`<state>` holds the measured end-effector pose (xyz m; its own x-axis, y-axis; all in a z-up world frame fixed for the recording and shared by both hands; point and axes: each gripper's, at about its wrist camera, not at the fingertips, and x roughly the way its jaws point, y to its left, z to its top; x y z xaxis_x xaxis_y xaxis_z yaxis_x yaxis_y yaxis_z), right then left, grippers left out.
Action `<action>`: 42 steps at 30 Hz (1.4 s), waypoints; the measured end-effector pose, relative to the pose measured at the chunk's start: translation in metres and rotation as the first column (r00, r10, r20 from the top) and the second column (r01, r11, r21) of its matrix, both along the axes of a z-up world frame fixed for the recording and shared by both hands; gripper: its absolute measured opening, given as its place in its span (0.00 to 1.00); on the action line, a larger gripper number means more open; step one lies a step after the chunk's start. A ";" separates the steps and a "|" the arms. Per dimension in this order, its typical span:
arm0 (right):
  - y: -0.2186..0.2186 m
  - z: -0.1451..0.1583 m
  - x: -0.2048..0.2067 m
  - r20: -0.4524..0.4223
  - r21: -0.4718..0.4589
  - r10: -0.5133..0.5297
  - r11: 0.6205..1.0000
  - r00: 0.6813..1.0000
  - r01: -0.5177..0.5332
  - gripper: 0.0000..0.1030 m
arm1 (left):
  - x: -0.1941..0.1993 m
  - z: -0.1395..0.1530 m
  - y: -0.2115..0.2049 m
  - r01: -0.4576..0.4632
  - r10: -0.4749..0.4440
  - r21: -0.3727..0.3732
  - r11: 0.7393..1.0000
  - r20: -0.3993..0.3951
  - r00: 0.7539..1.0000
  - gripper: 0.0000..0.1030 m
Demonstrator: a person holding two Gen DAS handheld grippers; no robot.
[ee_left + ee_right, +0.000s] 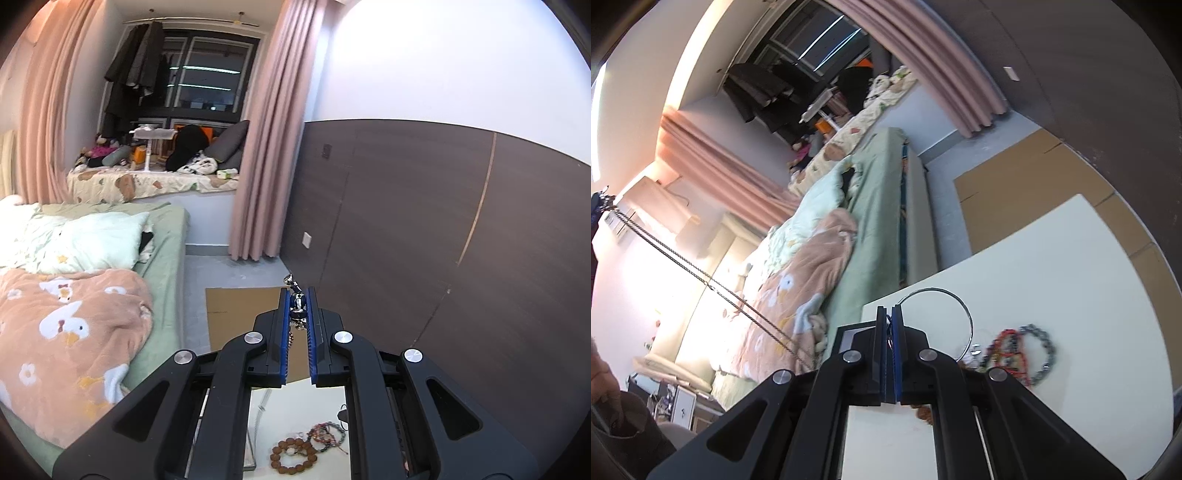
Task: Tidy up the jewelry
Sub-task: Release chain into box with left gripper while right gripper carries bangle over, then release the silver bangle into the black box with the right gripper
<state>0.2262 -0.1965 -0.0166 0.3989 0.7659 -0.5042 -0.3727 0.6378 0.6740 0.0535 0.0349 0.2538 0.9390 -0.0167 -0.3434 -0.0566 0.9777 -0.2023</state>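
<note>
So, my left claw (297, 301) is clenched on a silver clasp (297, 303), with a bit of chain dangling between the pads. From the right view that chain (701, 280) runs taut in a double strand from the far left edge down toward my right claw (890, 317), which is pinched fully together; something thin and reddish sits between its pads, I can't tell what. A wire hoop (942, 317) sits just beside the right claw on the tabletop (1071, 258).

My read: I'm mid-lift, pulling one necklace clear of the pile. Next move needs a slow, steady raise so the chain doesn't snag the rest, then somewhere tidy to lay it out straight.

Below the left claw there's a brown bead bracelet (293, 456) and a tangle of darker beaded ones (328, 435); the right view shows red and grey bead loops (1023, 350) too.

White tabletop, cardboard (243, 314) on the floor, a bed (162, 266) with a peach blanket (66, 332), pink curtains (266, 147), dark wall panel (443, 221).
</note>
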 end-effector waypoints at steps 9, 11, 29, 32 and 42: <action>0.034 -0.002 -0.006 0.009 -0.031 0.059 0.998 0.998 -0.059 0.03 | 0.004 -0.029 0.036 -0.044 0.042 -0.045 0.998 -0.043 0.998 0.09; 0.040 -0.003 -0.008 0.012 -0.033 0.069 0.997 0.998 -0.068 0.03 | 0.008 -0.045 0.043 -0.062 0.059 -0.051 0.997 -0.064 0.996 0.09; 0.110 -0.012 -0.029 0.050 -0.070 0.186 0.981 0.981 -0.182 0.03 | 0.021 -0.241 0.121 -0.184 0.070 -0.332 0.925 -0.328 0.942 0.65; 0.125 -0.013 -0.030 0.049 -0.071 0.211 0.976 0.976 -0.207 0.03 | 0.012 -0.241 0.132 -0.199 0.096 -0.324 0.925 -0.308 0.947 0.76; 0.169 -0.041 -0.021 -0.009 -0.127 0.223 0.967 0.975 -0.222 0.42 | 0.002 -0.246 0.152 -0.233 0.123 -0.339 0.911 -0.315 0.941 0.86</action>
<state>0.2048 -0.0279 -0.0573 0.2285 0.7659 -0.6010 -0.5180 0.6183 0.5911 0.0559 0.1869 0.0075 0.8033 -0.0343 -0.5946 -0.3307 0.8046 -0.4932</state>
